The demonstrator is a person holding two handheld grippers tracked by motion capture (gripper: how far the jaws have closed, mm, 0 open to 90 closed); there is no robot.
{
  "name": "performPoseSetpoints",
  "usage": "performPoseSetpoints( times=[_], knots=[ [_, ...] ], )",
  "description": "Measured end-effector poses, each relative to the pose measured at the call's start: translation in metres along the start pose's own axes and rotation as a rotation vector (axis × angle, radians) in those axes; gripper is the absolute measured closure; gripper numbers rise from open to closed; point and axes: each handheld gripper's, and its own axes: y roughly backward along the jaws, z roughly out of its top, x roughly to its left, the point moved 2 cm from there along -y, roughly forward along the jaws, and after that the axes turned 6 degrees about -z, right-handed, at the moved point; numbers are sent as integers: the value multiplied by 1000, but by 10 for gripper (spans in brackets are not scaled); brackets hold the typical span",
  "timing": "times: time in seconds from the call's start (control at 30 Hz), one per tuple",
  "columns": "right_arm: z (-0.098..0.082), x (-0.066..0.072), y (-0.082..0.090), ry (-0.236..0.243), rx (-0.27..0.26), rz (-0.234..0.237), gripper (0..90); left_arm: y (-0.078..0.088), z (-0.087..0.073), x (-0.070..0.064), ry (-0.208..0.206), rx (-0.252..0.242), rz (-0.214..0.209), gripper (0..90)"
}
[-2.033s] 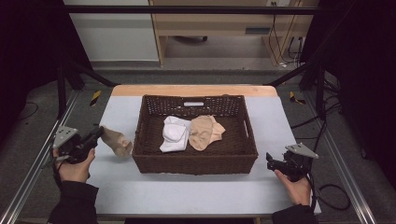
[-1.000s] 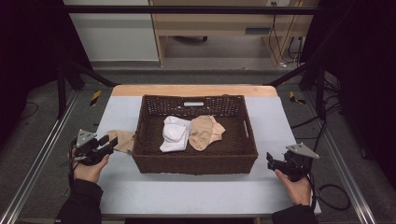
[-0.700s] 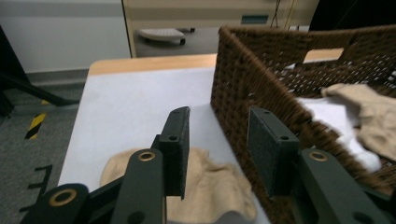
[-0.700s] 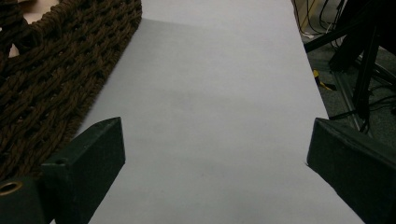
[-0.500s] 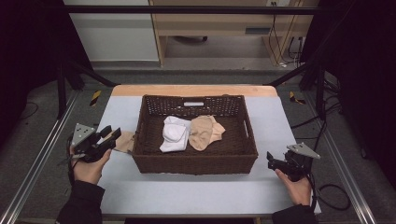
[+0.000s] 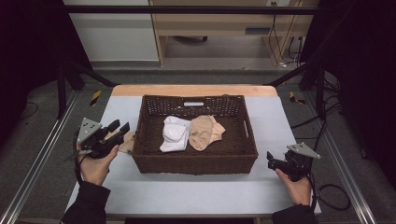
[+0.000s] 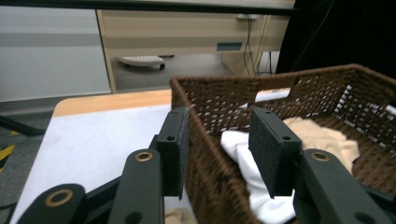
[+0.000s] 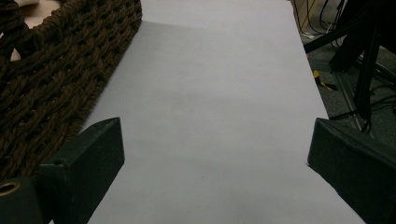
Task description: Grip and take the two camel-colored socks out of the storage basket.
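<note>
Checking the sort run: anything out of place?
One beige sock lies on the table against the basket outside wall, under the open left gripper; the white sock and the other beige one are inside.

Centred on the table (image 6: 196,193): a basket (image 6: 194,163), holding a sock (image 6: 173,135) at left, touching another sock (image 6: 204,132) at right. Just left of the basket, on the table: a third sock (image 6: 127,142), beneath the left gripper (image 6: 119,127). Well apart at right: the right gripper (image 6: 270,161).
</note>
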Motion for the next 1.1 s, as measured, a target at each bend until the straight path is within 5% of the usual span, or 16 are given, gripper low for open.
performPoseSetpoints(
  times=[0.3,1.1],
  knots=[
    [0,0,0,3,3,-4,42,-18,14,-18,13,-20,-42,574],
    [0,-1,0,-7,-3,-3,42,-93,45,-86,-44,13,-139,576]
  ],
)
